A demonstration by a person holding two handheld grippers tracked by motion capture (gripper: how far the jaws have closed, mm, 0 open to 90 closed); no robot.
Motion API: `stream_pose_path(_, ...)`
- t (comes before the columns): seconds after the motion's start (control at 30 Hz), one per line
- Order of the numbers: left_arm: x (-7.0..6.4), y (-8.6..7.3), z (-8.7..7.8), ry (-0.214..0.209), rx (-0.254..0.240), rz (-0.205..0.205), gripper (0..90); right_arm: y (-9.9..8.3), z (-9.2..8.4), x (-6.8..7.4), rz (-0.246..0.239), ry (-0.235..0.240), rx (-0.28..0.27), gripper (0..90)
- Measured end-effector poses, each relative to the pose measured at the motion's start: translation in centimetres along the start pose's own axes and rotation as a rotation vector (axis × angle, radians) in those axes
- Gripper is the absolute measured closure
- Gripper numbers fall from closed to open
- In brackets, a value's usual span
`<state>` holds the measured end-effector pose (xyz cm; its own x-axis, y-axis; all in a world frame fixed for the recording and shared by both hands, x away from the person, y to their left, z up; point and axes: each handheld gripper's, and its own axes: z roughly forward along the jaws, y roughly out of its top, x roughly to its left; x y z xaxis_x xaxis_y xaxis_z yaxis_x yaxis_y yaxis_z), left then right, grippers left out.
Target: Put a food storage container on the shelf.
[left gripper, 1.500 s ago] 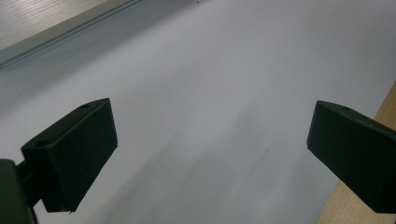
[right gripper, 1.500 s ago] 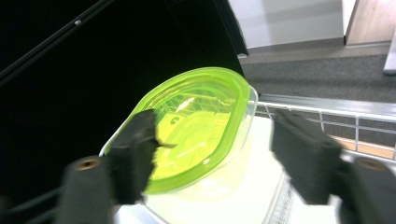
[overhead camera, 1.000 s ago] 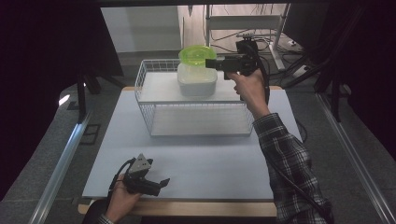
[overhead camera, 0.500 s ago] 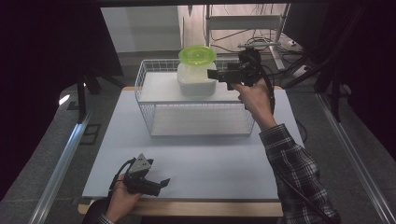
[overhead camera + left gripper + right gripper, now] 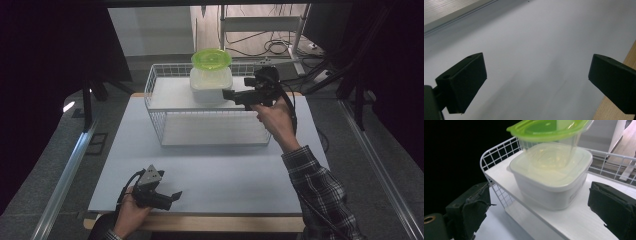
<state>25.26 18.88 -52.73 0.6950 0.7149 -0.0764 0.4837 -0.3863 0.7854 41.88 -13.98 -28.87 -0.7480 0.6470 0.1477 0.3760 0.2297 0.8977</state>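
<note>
A white wire rack point(image 5: 165, 131) stands at the back of the table with a white shelf board point(image 5: 170, 95) across its top. On that board sits a white lidded tub point(image 5: 210, 89), and a clear tub with a green lid point(image 5: 211, 59) is stacked on it, slightly tilted in the right gripper view point(image 5: 549, 130). My right gripper point(image 5: 227, 94) hovers just right of the white tub point(image 5: 549, 177). Its jaws have just been opening and stand open, touching nothing. My left gripper point(image 5: 169, 196) rests open near the table's front edge, nothing between its jaws point(image 5: 536, 82).
The pale table top point(image 5: 225, 170) stretches between the rack and the front wooden edge point(image 5: 630, 53). Behind the table stand a metal shelf frame and loose cables point(image 5: 270, 45). Floor rails point(image 5: 65, 170) run along both sides.
The right gripper has come down and back from beside the green-lidded tub to the level of the white tub. Both tubs stayed where they were. The left gripper has not moved.
</note>
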Motion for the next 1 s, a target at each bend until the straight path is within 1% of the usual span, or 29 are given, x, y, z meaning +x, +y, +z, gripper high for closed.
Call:
stream_pose_path(0.23, 0.0, 0.0, 0.0, -0.003, -0.003, -0.001, 1.6, -1.3, 0.0, 0.5, -0.031, 0.009, 0.015, 3.6)
stream_pose_path(0.33, 0.0, 0.0, 0.0, -0.003, -0.002, 0.0, 1.6, -1.9, 0.0, 0.8, -0.056, 0.004, 0.013, 3.1)
stream_pose_path(0.4, 0.0, 0.0, 0.0, -0.003, -0.003, 0.0, 1.6, -2.3, 0.0, 1.0, -0.069, 0.006, 0.023, 3.0)
stream_pose_path(0.7, 0.0, 0.0, 0.0, -0.008, -0.008, 0.002, 1.6, -3.8, 0.2, 1.8, -0.101, 0.018, 0.033, 2.8)
stream_pose_path(0.83, 0.0, 0.0, 0.0, -0.009, -0.008, 0.002, 1.6, -4.7, 0.4, 2.2, -0.138, 0.028, 0.051, 3.0)
stream_pose_path(0.9, -0.1, 0.0, 0.0, -0.01, -0.009, 0.002, 1.6, -5.3, 0.6, 2.3, -0.146, 0.027, 0.058, 3.1)
stream_pose_path(1.0, 0.0, 0.0, 0.0, -0.009, -0.01, 0.005, 1.6, -6.0, 0.6, 2.3, -0.147, 0.025, 0.056, 3.1)
